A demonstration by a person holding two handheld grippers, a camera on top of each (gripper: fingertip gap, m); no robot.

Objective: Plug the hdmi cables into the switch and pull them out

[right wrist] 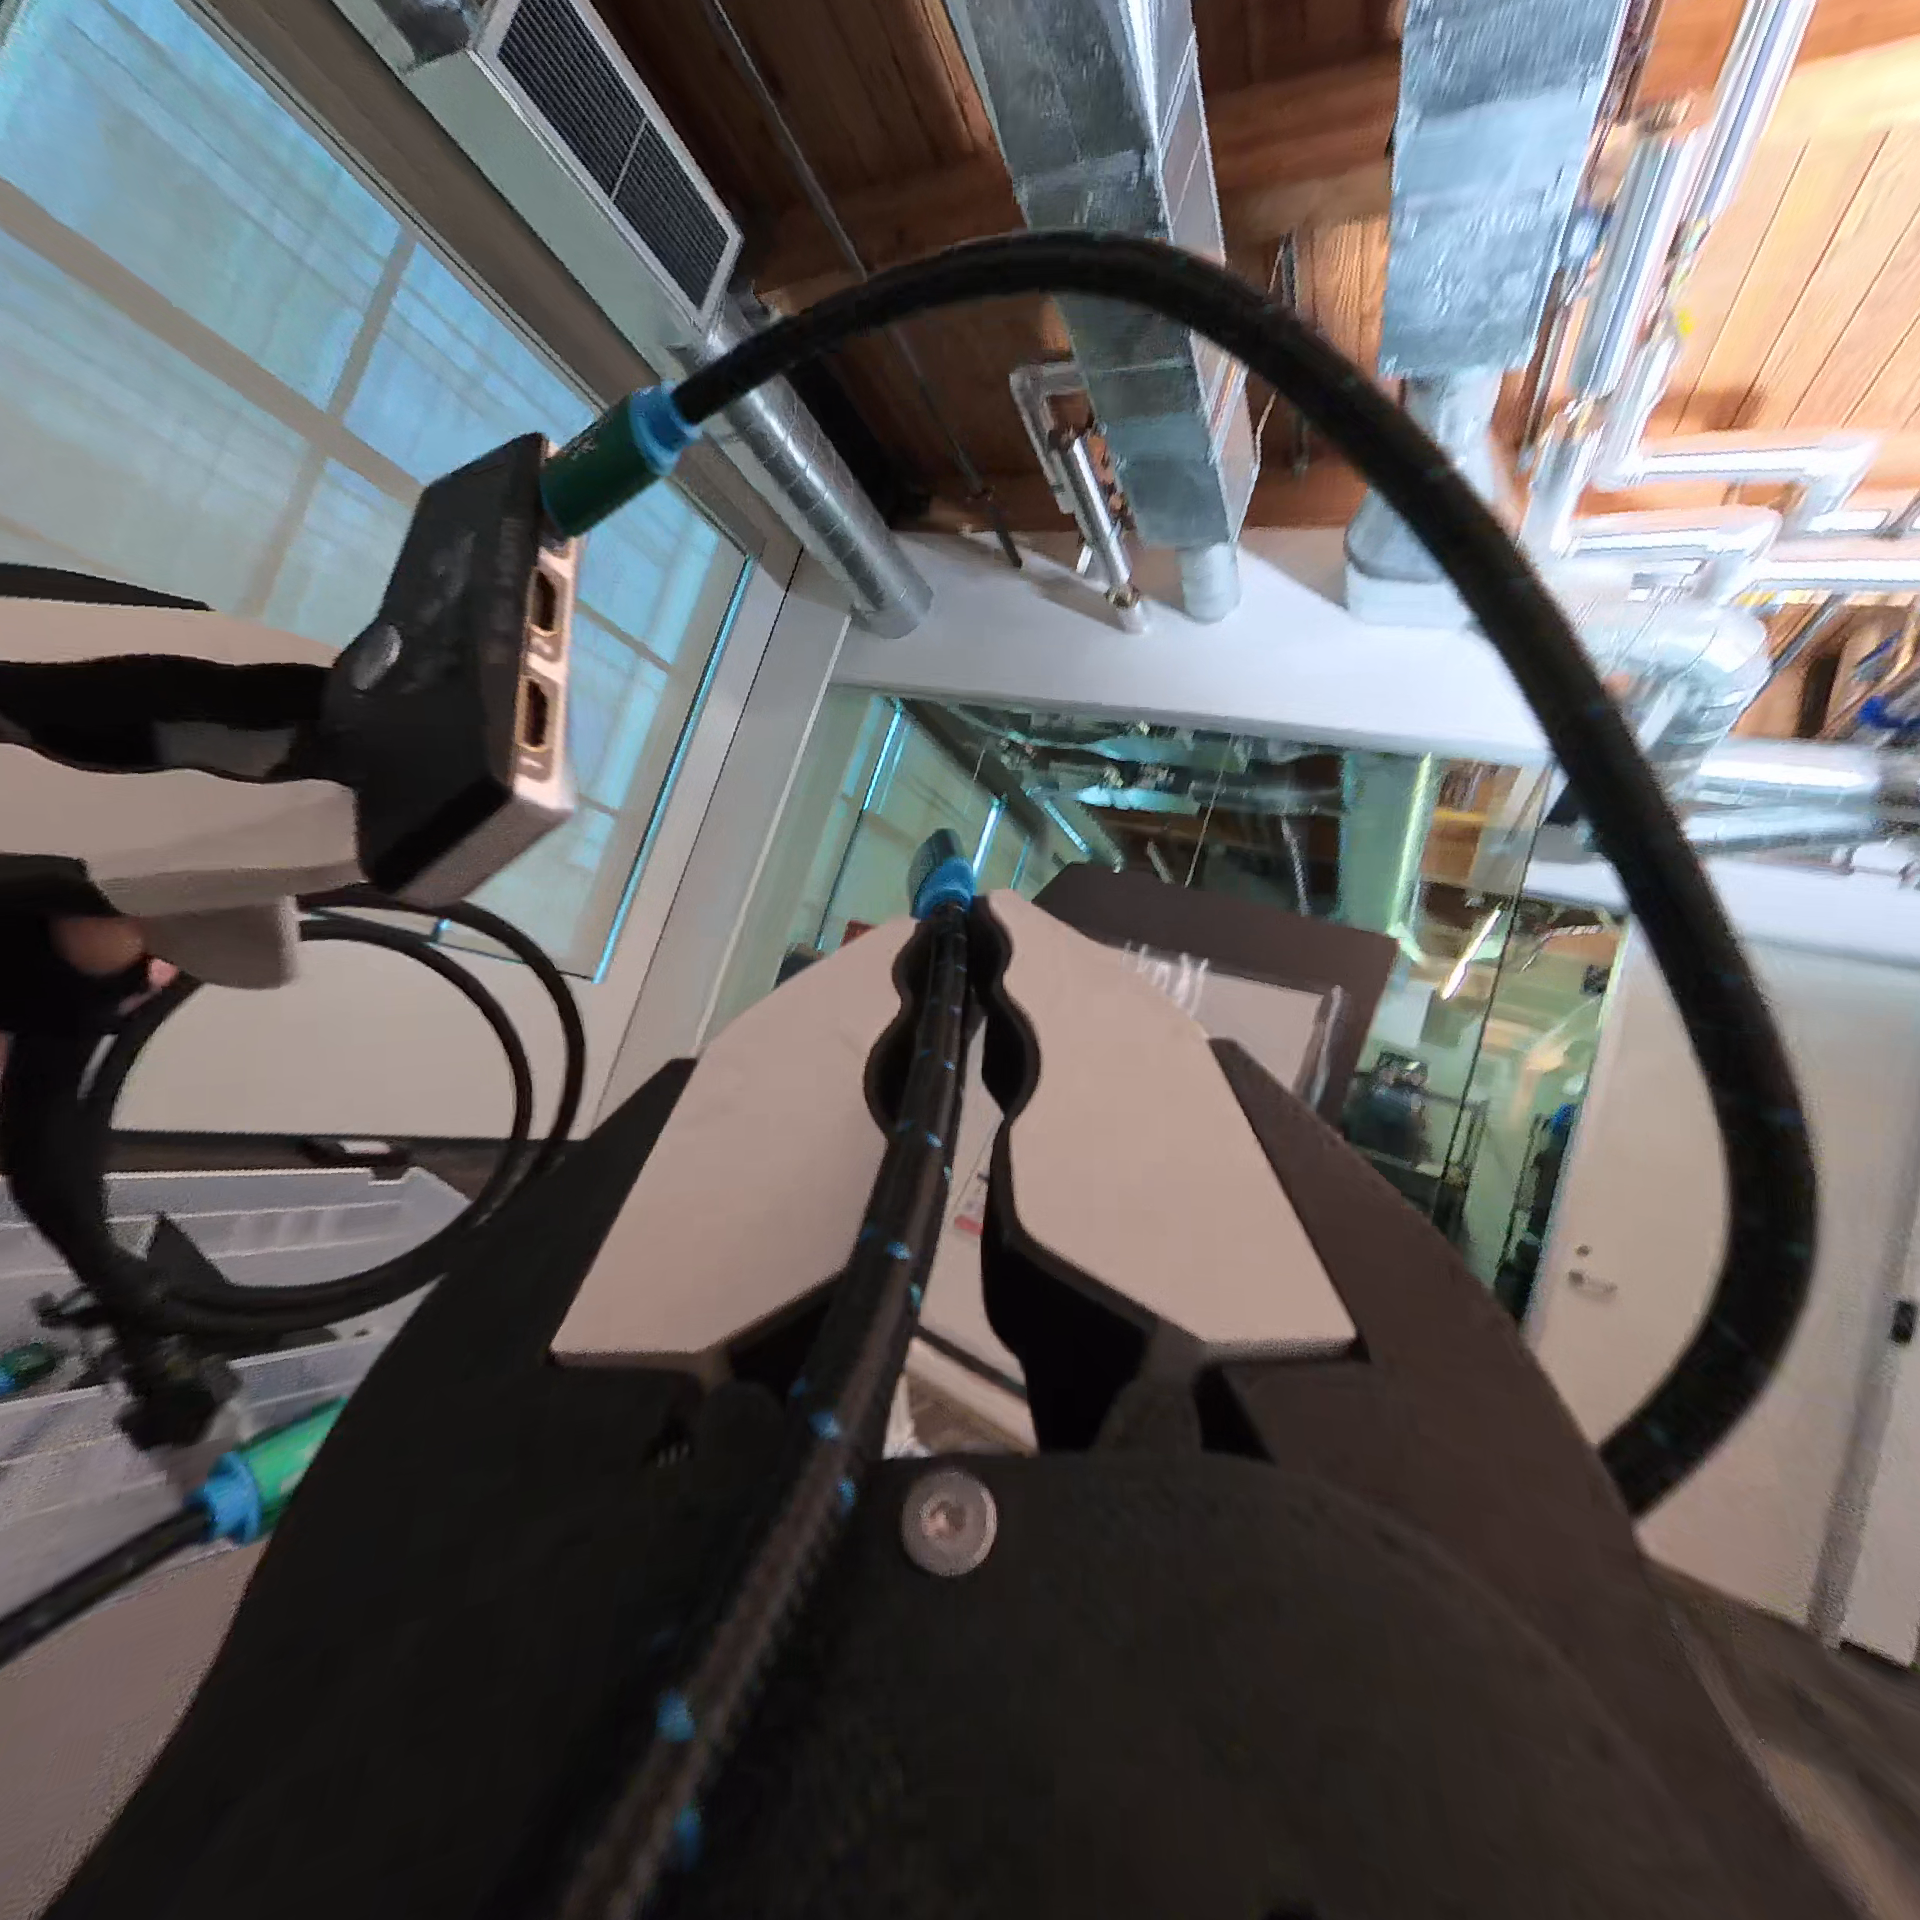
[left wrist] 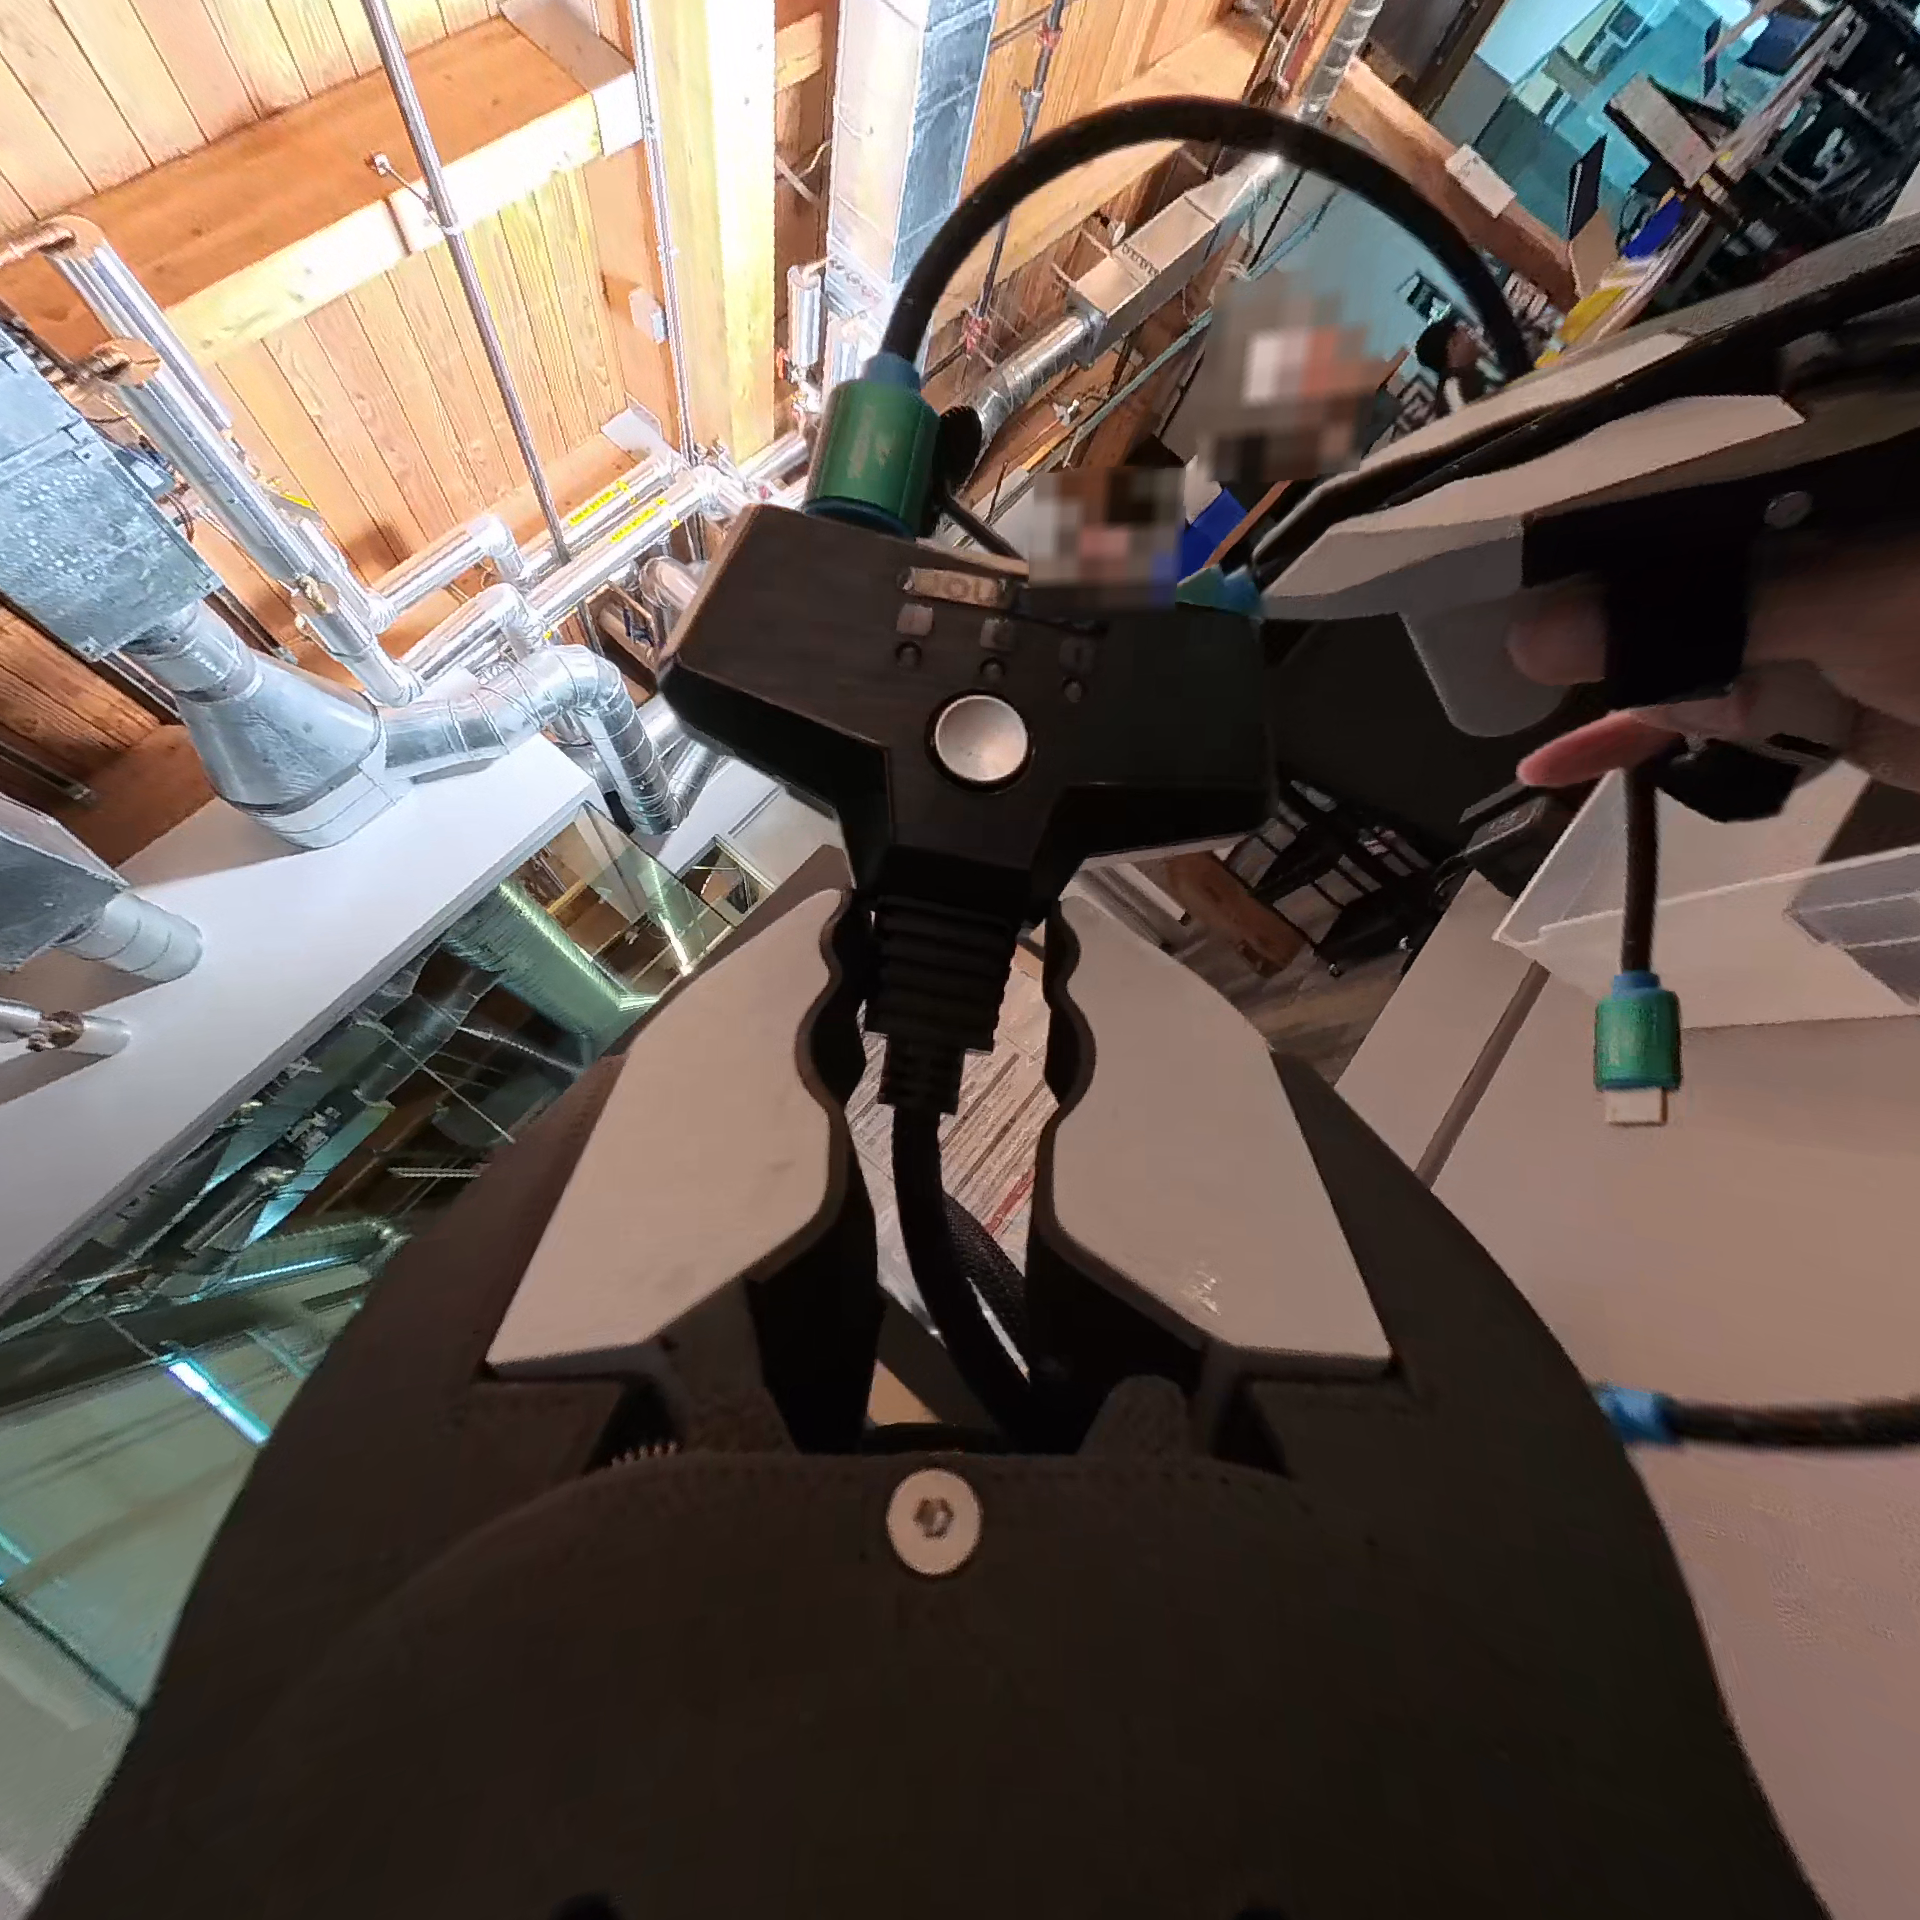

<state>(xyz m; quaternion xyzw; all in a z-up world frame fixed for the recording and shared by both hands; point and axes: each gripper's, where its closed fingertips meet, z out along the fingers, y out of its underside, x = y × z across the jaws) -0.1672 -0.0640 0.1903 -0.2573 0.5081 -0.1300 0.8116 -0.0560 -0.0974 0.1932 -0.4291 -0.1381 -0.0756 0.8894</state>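
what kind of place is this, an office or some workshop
Probably a converted industrial loft used as a lab or workshop. Overhead are exposed wood plank ceiling and bare silver ducts, with glass partition walls below. Past the HDMI switch, cluttered shelving fills the far corner.

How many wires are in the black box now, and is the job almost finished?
One wire is plugged in: its green plug sits in the top hole of the black box. The left tool grips the box by its own cord. The right tool is shut on a second wire, with its plug not yet in. Two holes stand empty, and pulling everything out comes later.
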